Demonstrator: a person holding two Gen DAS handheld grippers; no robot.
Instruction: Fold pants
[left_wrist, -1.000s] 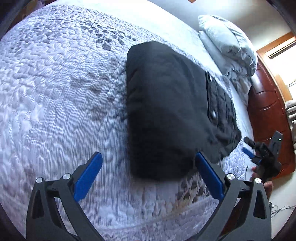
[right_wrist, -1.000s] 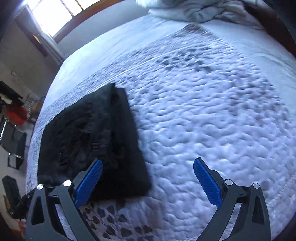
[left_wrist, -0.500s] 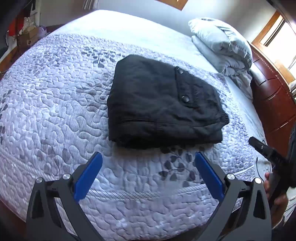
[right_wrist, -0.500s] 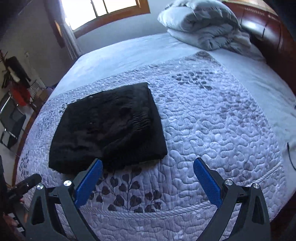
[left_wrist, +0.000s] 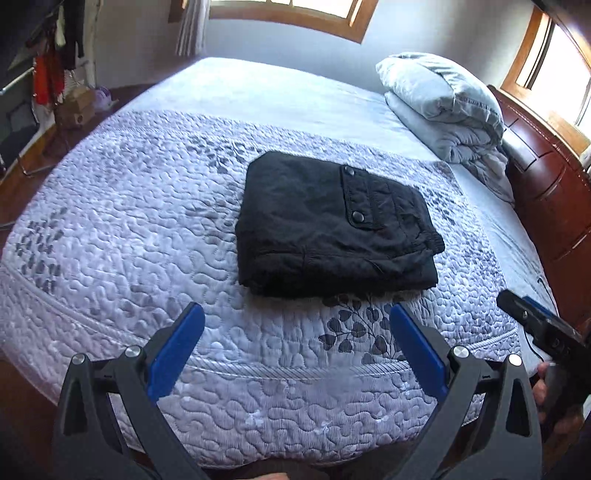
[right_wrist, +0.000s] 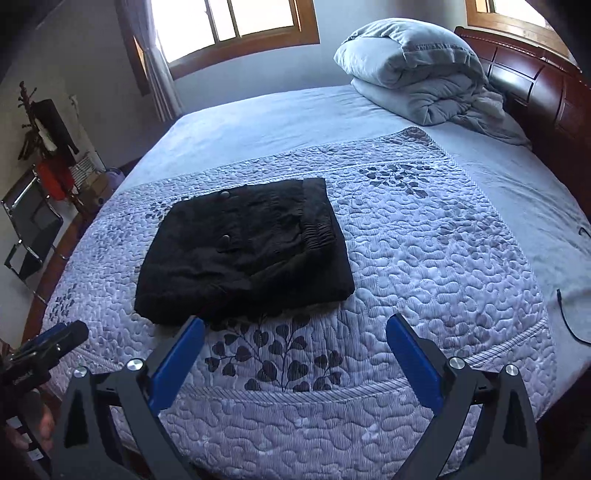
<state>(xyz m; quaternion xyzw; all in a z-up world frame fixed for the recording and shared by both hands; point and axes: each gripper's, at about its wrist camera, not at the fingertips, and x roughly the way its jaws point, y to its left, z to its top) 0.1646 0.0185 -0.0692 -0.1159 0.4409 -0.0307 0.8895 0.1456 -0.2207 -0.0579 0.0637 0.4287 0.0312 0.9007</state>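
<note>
Daylight pours through wood-framed windows (right_wrist: 236, 22) onto a bed (right_wrist: 258, 122) with a quilted grey coverlet (right_wrist: 424, 258). A rolled duvet (right_wrist: 417, 62) sits by the dark wooden headboard (right_wrist: 532, 85); a coat stand (right_wrist: 44, 133) fills the corner.

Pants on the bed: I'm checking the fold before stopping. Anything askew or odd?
Nothing serious. The pants lie in a compact rectangle on the quilt; only the elastic waistband bulges slightly at one edge. Both claws are open, clear of them.

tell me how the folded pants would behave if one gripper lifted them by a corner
The pants are soft cloth stacked in loose layers, so they would likely sag and unfold. They look light for their bulk. The textured quilt would probably drag on a push, bunching the layers rather than letting them slide.
</note>
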